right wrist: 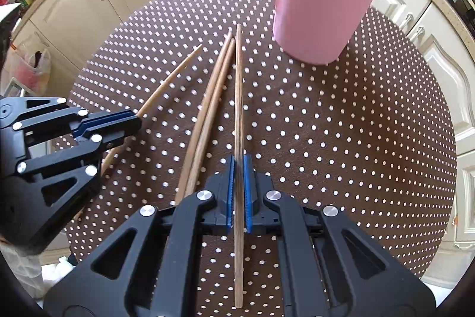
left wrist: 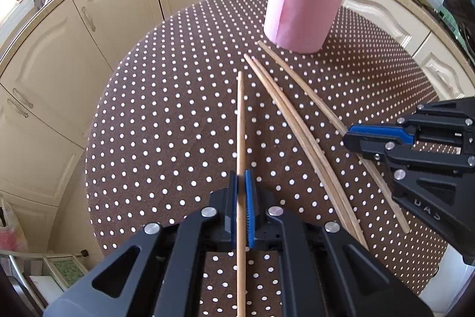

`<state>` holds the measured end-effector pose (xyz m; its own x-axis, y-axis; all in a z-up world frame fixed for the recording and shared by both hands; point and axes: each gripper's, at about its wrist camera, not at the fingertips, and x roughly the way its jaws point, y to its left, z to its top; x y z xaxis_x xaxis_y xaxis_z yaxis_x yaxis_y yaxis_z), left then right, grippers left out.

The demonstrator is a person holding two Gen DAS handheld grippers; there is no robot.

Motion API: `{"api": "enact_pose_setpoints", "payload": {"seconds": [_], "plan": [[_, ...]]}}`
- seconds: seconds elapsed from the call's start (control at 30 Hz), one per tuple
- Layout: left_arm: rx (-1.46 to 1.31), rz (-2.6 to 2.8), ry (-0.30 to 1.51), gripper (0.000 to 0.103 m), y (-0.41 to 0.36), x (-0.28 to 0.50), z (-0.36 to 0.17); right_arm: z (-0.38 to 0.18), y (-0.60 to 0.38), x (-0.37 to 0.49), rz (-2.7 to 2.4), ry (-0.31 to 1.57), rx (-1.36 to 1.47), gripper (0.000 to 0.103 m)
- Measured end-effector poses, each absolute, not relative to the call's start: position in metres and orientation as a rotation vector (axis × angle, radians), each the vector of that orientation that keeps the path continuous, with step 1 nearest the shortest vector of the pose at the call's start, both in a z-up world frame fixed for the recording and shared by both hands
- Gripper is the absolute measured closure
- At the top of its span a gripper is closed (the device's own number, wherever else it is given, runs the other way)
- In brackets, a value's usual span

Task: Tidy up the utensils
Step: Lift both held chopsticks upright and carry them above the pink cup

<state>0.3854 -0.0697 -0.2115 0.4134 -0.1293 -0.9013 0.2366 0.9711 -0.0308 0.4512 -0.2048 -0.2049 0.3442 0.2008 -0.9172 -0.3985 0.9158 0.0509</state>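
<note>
Left tongs (left wrist: 241, 198) clamped on one chopstick (left wrist: 240, 121), lifted off table (left wrist: 148, 138). Two loose chopsticks (left wrist: 297, 132) lying side by side between. Right tongs (right wrist: 239, 192) pinching another chopstick (right wrist: 238, 97); pink cup (right wrist: 320, 11) beyond, roughly six sticks inside (tops cut off).

Risks: thin stick swivelling in grip, tip striking cup rim, cup tipping; tongs colliding.

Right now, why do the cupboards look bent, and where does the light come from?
Left wrist view: the fisheye lens bows the cream kitchen cupboards into an arc, with dark corners; the window glare at top left is washed out. Right wrist view: same curving; sunlit bands stripe the brown polka-dot tablecloth at left; the pink cylindrical holder stays sharp.
</note>
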Motion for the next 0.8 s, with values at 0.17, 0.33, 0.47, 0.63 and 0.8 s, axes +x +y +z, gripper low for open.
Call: {"api": "enact_pose_setpoints", "payload": {"seconds": [0.17,0.33,0.47,0.63,0.8], "plan": [[0.048,-0.263,1.009,0.097,-0.061,0.375,-0.185,-0.177,-0.219,0.431,0.442,1.046,-0.125,0.097],[0.001,-0.289,0.856,0.097,-0.056,0.361,-0.154,-0.150,-0.236,0.406,0.491,0.906,-0.049,0.096],[-0.048,-0.320,0.735,0.097,-0.057,0.352,-0.136,-0.131,-0.248,0.387,0.517,0.782,0.006,0.096],[-0.089,-0.362,0.589,0.097,-0.070,0.344,-0.117,-0.103,-0.254,0.376,0.532,0.633,0.082,0.096],[-0.095,-0.368,0.429,0.097,-0.081,0.337,-0.100,-0.081,-0.272,0.365,0.543,0.456,0.159,0.096]]}}
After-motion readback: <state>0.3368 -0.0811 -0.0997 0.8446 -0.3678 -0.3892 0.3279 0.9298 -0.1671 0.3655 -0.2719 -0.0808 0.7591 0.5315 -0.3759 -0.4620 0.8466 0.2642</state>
